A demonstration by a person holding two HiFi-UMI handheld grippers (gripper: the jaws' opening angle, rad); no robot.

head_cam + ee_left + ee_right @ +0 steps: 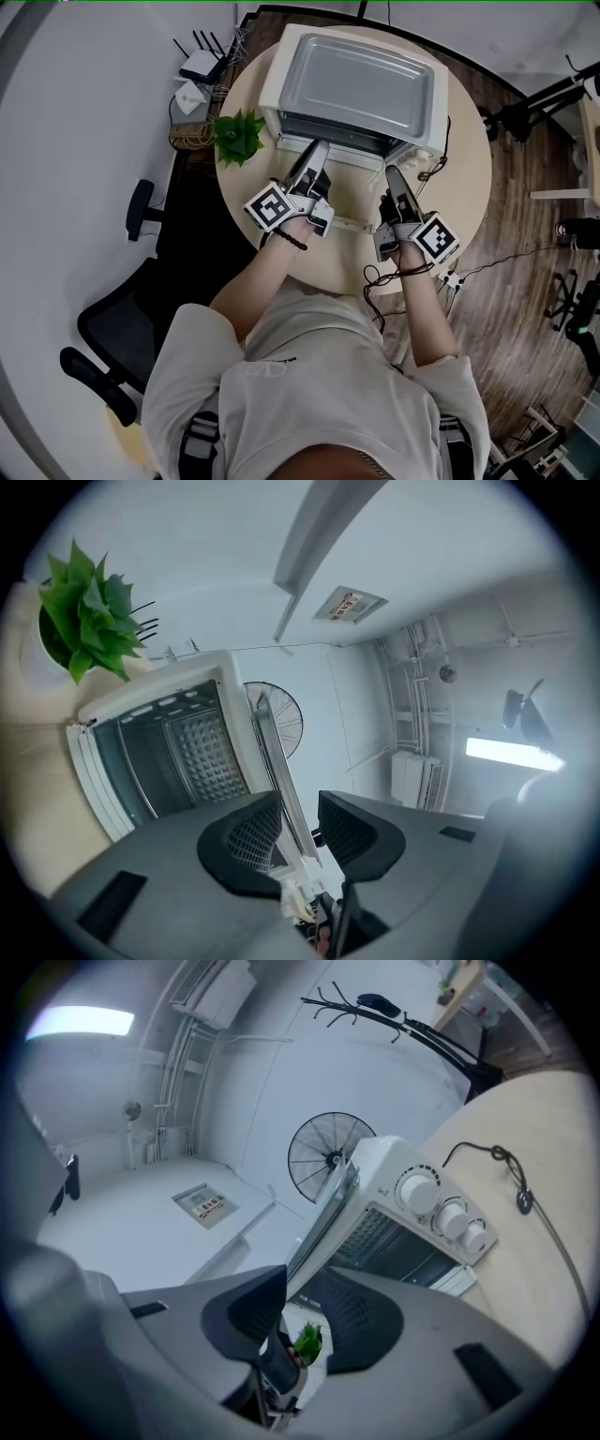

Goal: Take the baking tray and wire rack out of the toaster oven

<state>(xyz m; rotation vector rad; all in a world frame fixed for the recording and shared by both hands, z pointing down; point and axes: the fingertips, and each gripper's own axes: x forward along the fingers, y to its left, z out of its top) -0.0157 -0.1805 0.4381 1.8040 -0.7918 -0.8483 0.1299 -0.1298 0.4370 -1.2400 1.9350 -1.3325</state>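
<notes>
The white toaster oven (pixel 361 80) stands on the round table (pixel 469 187) with its door (pixel 352 223) folded down toward me. My left gripper (pixel 317 152) is at the left of the oven's mouth and my right gripper (pixel 392 172) at the right, both above the door. In the left gripper view the jaws (pixel 300 817) are open and empty, facing the dark cavity (pixel 169 752). In the right gripper view the jaws (pixel 298 1288) are open too, with the oven's knobs (pixel 441 1208) just beyond. I cannot make out the tray or the rack inside.
A potted green plant (pixel 240 136) sits on the table left of the oven. A black cable (pixel 441 155) runs along the oven's right side. A router and wiring (pixel 199 67) lie on a desk at the back left, and an office chair (pixel 122 328) stands left of me.
</notes>
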